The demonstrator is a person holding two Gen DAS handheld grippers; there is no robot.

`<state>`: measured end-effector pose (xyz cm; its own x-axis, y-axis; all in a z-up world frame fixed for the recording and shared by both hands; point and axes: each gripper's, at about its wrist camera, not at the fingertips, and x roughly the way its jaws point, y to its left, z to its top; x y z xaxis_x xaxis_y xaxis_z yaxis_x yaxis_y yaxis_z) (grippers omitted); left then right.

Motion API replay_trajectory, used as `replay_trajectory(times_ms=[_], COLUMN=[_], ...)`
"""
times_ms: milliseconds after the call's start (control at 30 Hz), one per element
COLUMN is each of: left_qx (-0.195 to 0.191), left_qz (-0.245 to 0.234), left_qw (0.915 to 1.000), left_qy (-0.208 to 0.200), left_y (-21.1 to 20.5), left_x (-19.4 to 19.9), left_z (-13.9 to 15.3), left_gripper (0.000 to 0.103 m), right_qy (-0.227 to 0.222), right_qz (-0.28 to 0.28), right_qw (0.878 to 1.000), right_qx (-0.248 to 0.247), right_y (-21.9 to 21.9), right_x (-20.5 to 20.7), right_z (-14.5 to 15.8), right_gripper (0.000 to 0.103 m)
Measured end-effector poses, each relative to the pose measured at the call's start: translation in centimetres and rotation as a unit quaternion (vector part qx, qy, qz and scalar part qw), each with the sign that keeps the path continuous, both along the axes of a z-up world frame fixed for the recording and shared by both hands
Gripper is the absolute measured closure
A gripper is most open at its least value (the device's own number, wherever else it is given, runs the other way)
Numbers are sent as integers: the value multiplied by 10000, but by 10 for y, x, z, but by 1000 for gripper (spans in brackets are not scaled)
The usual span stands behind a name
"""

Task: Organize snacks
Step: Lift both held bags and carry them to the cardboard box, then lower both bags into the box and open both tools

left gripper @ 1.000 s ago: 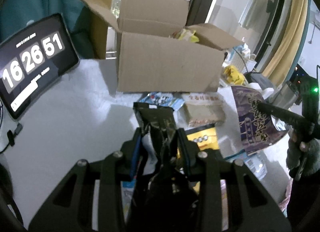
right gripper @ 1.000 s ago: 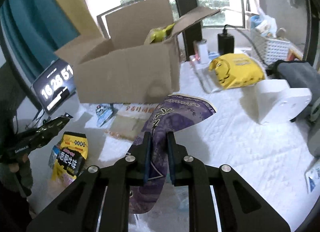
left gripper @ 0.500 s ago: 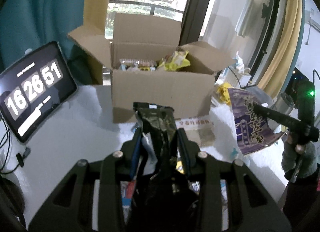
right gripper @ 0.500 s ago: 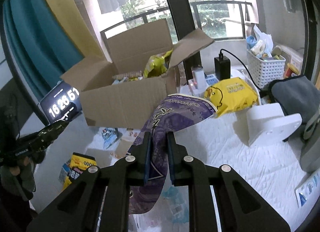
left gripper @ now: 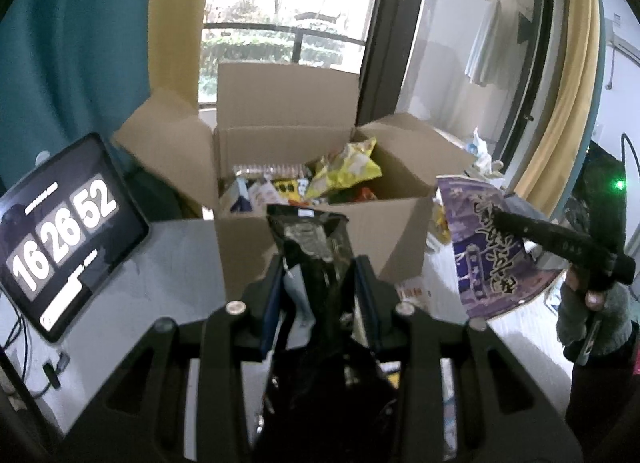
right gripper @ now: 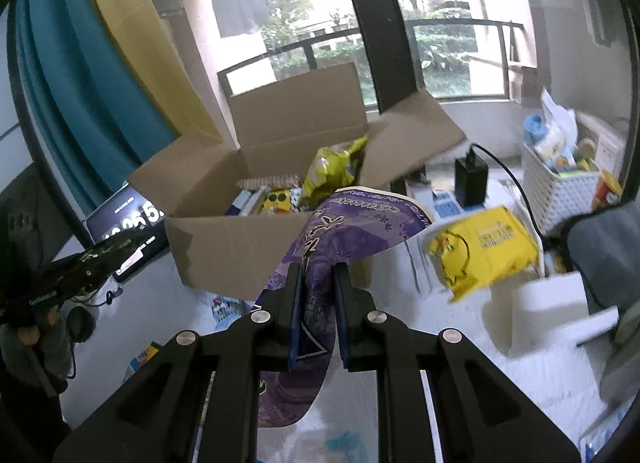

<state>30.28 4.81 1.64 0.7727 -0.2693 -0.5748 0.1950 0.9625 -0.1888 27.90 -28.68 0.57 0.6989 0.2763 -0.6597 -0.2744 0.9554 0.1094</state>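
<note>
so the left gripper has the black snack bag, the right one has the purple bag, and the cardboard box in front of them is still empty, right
Not quite: the cardboard box is not empty. Both wrist views show snacks inside it, among them a yellow bag poking up at the back. The rest holds: the left gripper is shut on the black snack bag, and the right gripper is shut on the purple bag.

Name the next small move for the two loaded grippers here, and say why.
Probably carry both forward over the open cardboard box, then release. The left gripper is shut on a black snack bag, the right gripper on a purple snack bag. Both bags are lifted, short of the box's near wall; snacks already lie inside.
</note>
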Motion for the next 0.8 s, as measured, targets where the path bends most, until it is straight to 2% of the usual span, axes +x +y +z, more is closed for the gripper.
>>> replay_trajectory(times_ms=[233, 800], left_qx=[16, -7], left_qz=[21, 188], left_qw=[9998, 9995], left_qy=[-176, -237], left_y=[4, 21], left_x=[31, 107], left_z=[9, 9], left_gripper=[67, 67], right_qy=[-139, -498], right_qz=[186, 502], right_qw=[9997, 9975], right_qx=[-56, 40], right_y=[15, 60], right_x=[28, 100], right_z=[8, 19], right_gripper=[87, 87])
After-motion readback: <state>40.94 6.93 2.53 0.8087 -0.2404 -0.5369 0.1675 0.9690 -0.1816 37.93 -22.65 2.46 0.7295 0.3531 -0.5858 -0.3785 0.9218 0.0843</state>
